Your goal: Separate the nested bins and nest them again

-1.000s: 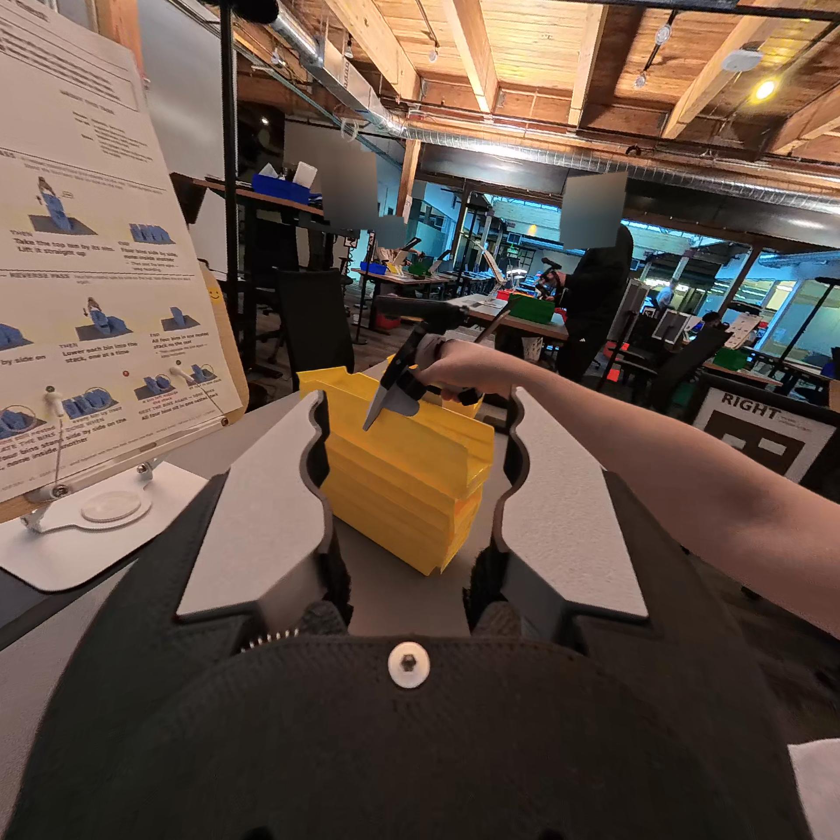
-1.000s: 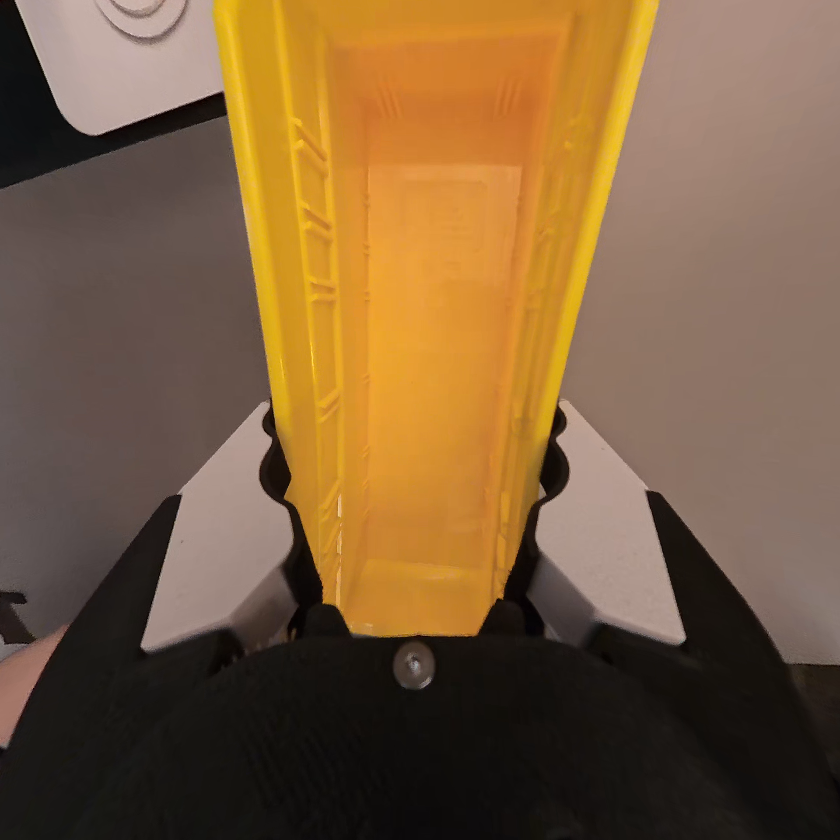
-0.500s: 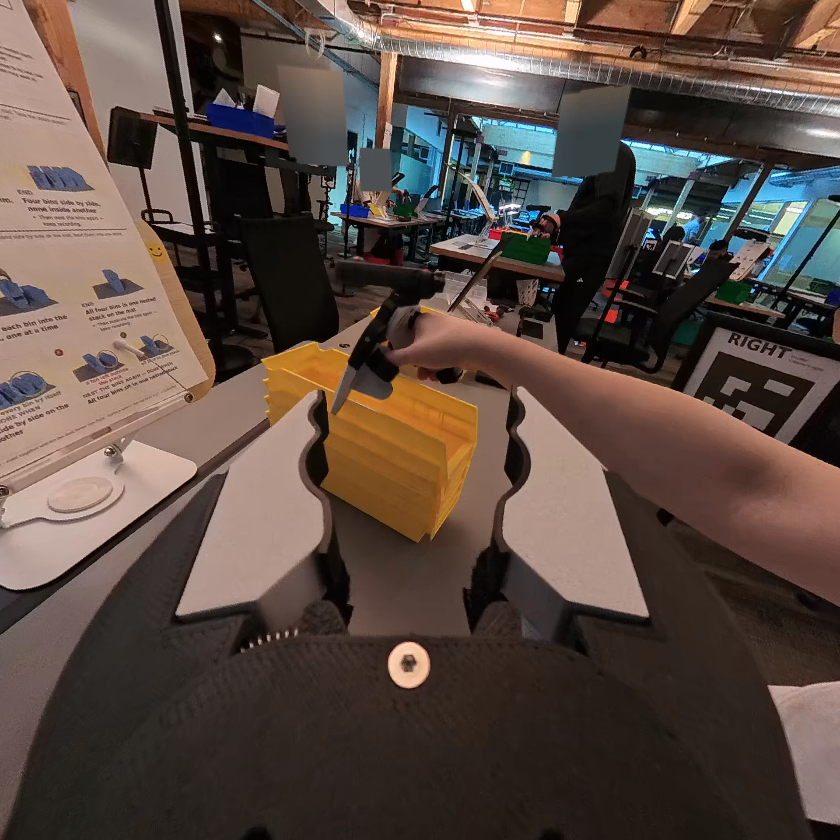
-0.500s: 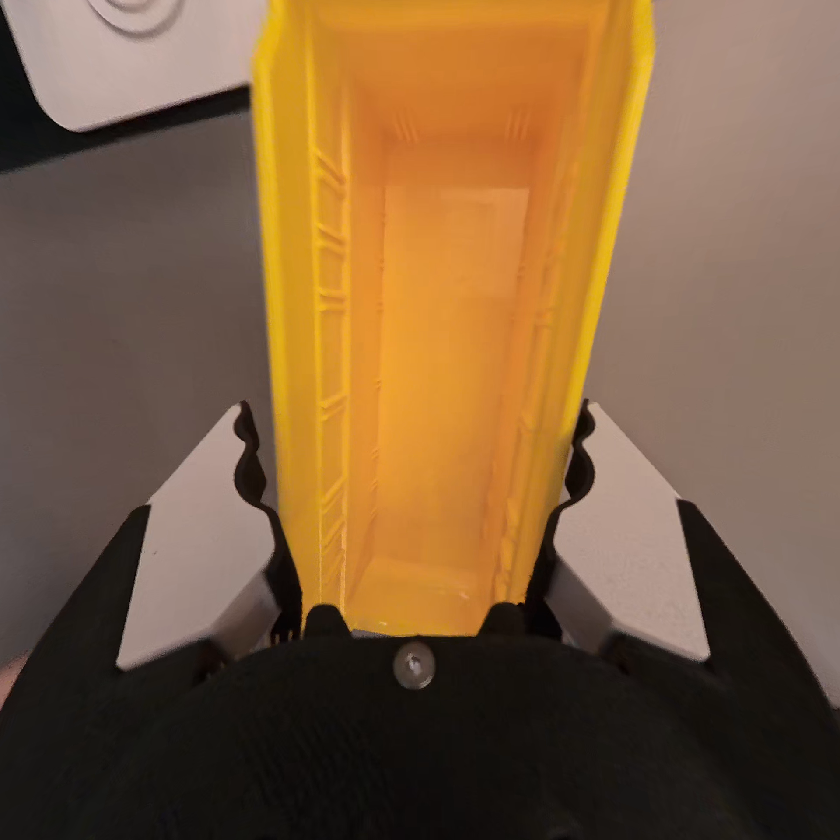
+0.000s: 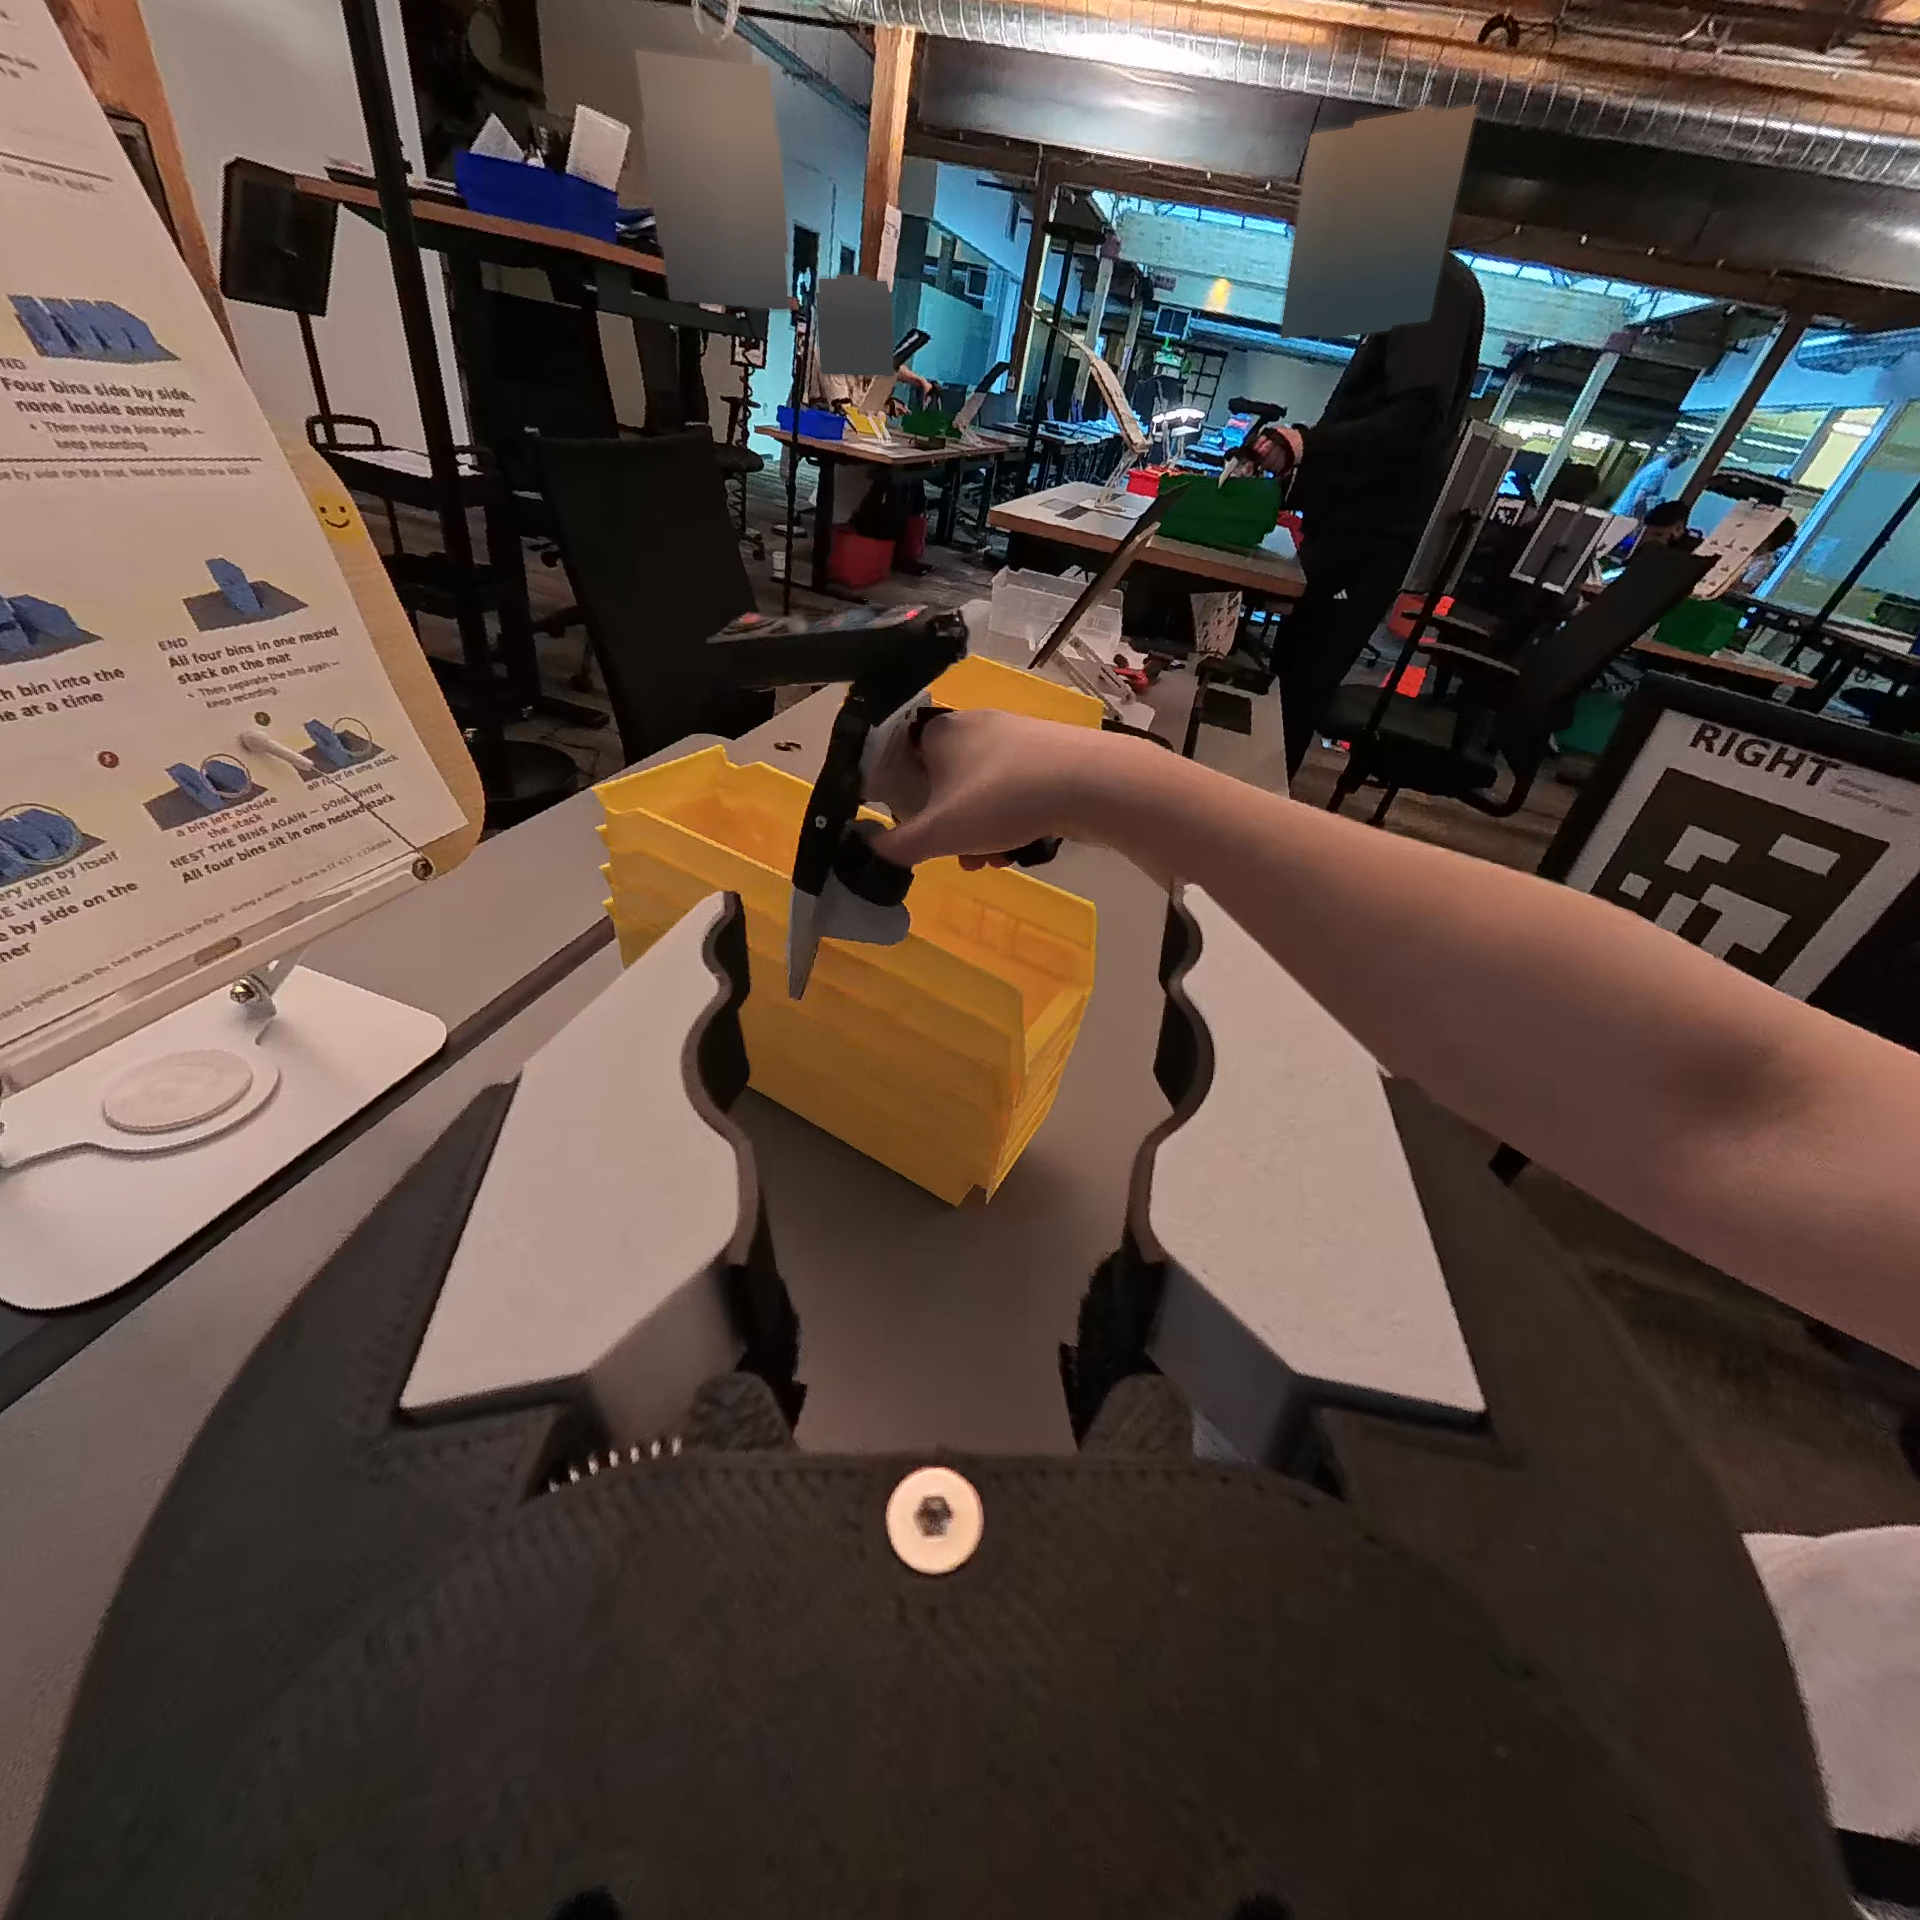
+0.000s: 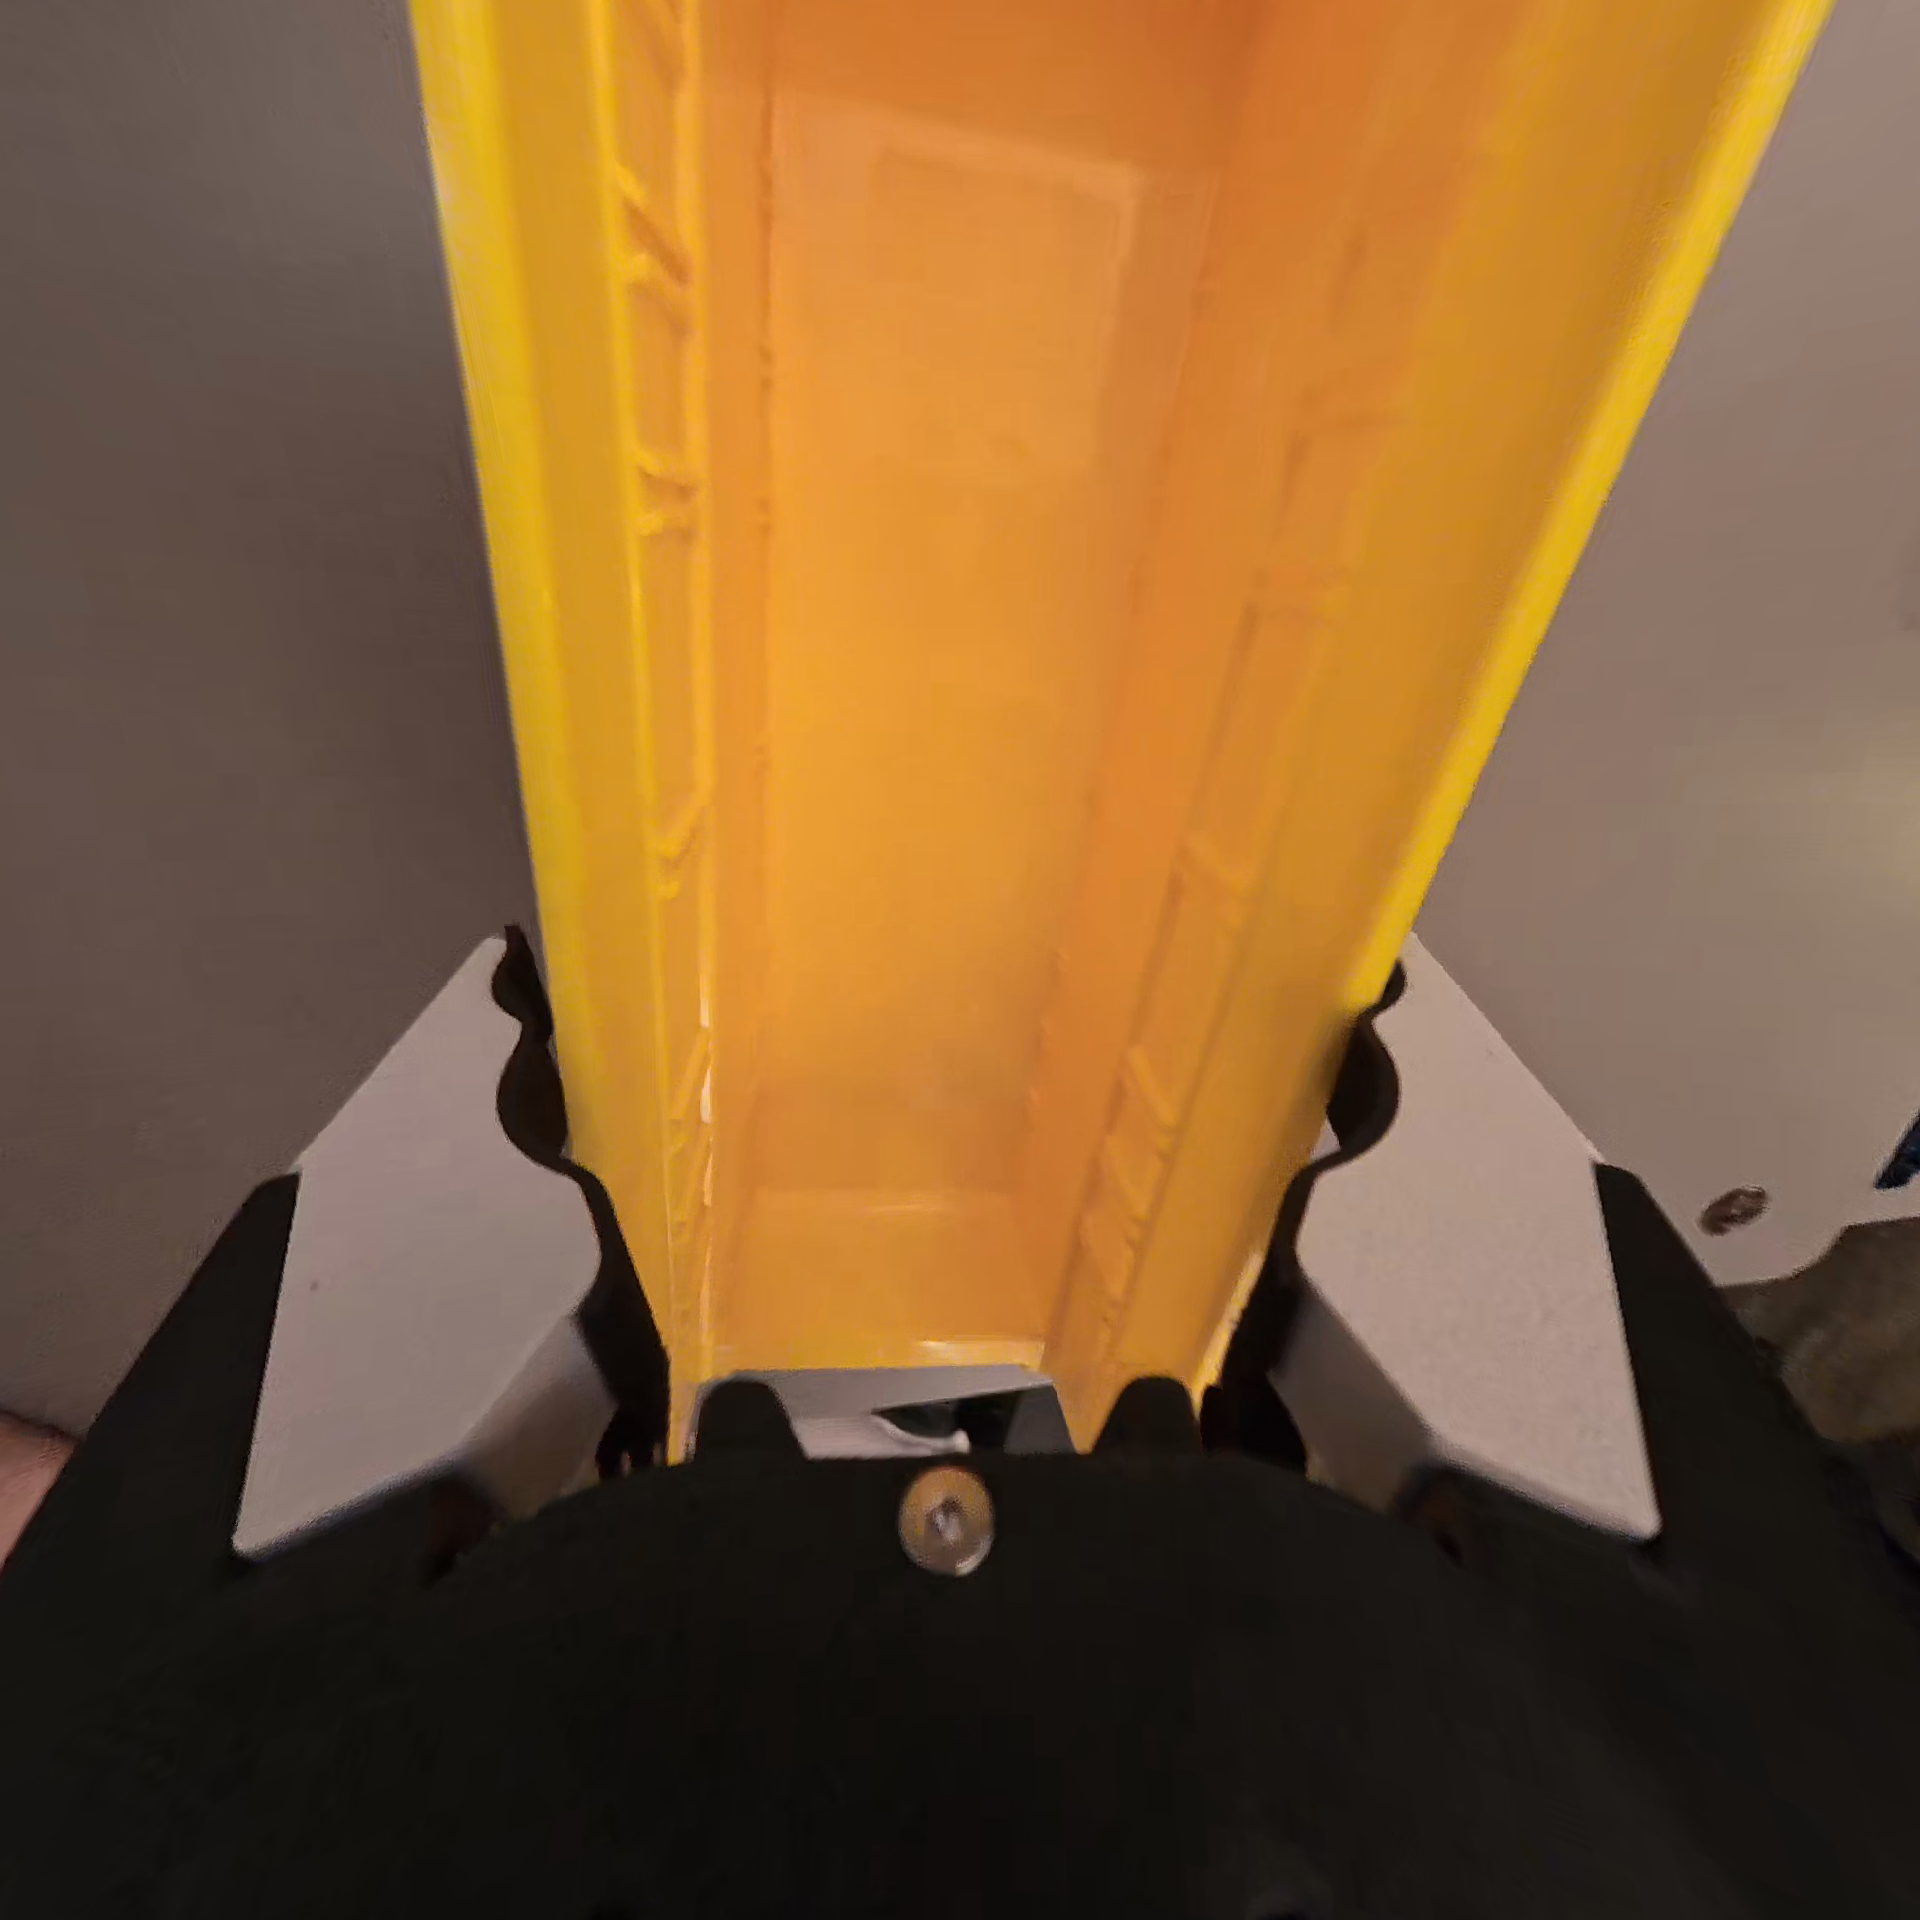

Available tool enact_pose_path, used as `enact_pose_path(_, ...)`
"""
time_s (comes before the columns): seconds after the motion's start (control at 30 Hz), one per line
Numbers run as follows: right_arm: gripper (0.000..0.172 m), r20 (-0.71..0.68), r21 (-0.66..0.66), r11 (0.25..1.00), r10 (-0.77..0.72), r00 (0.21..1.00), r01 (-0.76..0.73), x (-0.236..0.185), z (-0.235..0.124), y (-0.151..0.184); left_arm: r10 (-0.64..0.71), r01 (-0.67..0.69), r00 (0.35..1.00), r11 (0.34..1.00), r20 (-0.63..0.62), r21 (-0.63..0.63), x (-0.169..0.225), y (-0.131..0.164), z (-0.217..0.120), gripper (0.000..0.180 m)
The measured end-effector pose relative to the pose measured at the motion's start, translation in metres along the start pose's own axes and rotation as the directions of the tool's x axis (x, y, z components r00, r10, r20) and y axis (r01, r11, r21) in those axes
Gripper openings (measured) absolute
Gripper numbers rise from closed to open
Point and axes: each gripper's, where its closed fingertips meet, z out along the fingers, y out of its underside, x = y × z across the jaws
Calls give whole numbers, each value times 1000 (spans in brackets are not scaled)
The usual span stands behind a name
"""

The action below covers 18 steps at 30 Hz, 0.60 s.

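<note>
A stack of nested yellow bins stands on the grey table in the left wrist view. My left gripper is open and empty, just short of the stack's near end. A hand holds my right gripper above the stack, pointing down, with one finger outside the near wall. In the right wrist view the top yellow bin runs lengthwise between the fingers of my right gripper. The jaws are spread wide on either side of its walls. Another yellow bin lies behind the hand.
An instruction board on a white stand is at the left. A black-and-white marker sign stands at the right. The table edge drops off at the right; chairs, desks and a person in black are behind.
My right gripper's jaws spread step by step and let go of the yellow bin they gripped; the bin now fills more of that view. The left gripper stayed open as its view tilted down.
</note>
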Motion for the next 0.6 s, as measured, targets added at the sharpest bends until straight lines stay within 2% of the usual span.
enact_pose_path(0.13, 139, 32, 19, 1000, -18, 999, 17, -4, -4, 0, -2, 2, 1000, 1000, -7, -2, 0, 0, 2, 79)
enact_pose_path(0.6, 141, 48, 36, 992, -122, 991, 120, -22, -6, 0, 5, -5, 1000, 999, -6, -38, 0, 8, 12, 80)
